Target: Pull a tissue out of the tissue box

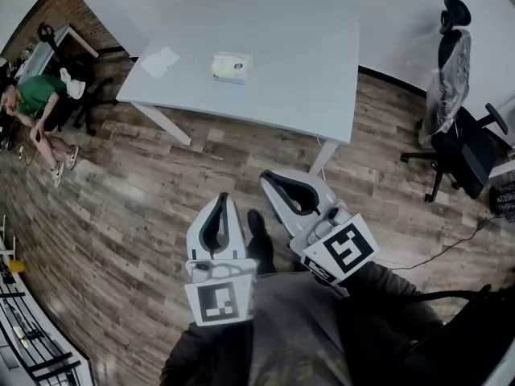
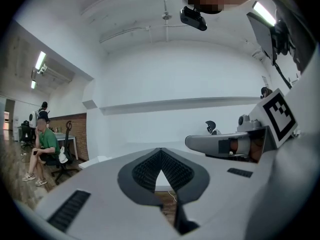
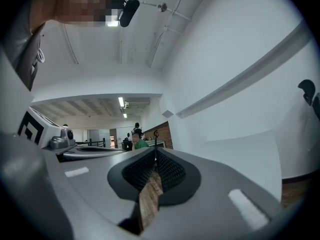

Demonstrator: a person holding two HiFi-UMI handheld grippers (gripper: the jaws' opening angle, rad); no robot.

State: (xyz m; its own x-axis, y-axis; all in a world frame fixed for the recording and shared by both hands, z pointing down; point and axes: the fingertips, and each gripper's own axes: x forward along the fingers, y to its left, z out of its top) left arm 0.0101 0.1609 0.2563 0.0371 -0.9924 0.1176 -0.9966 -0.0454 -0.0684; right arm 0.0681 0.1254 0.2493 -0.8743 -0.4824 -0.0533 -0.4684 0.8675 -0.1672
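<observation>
The tissue box (image 1: 232, 67), pale with a yellowish top, sits near the middle of the light grey table (image 1: 306, 63) in the head view. A loose white tissue (image 1: 159, 60) lies to its left. Both grippers hang low, close to the person's body and well short of the table, over the wooden floor. My left gripper (image 1: 223, 199) is shut with nothing between its jaws; its ribbed pads (image 2: 145, 171) meet at the tip. My right gripper (image 1: 268, 176) is shut and empty too, its pads (image 3: 167, 171) closed together. The tissue box does not show in either gripper view.
A black office chair (image 1: 460, 139) with a plastic-wrapped back stands at the right of the table. A person in a green shirt (image 1: 34, 96) sits at the far left beside a small desk (image 1: 48, 51). A cable (image 1: 438, 249) runs across the wood floor.
</observation>
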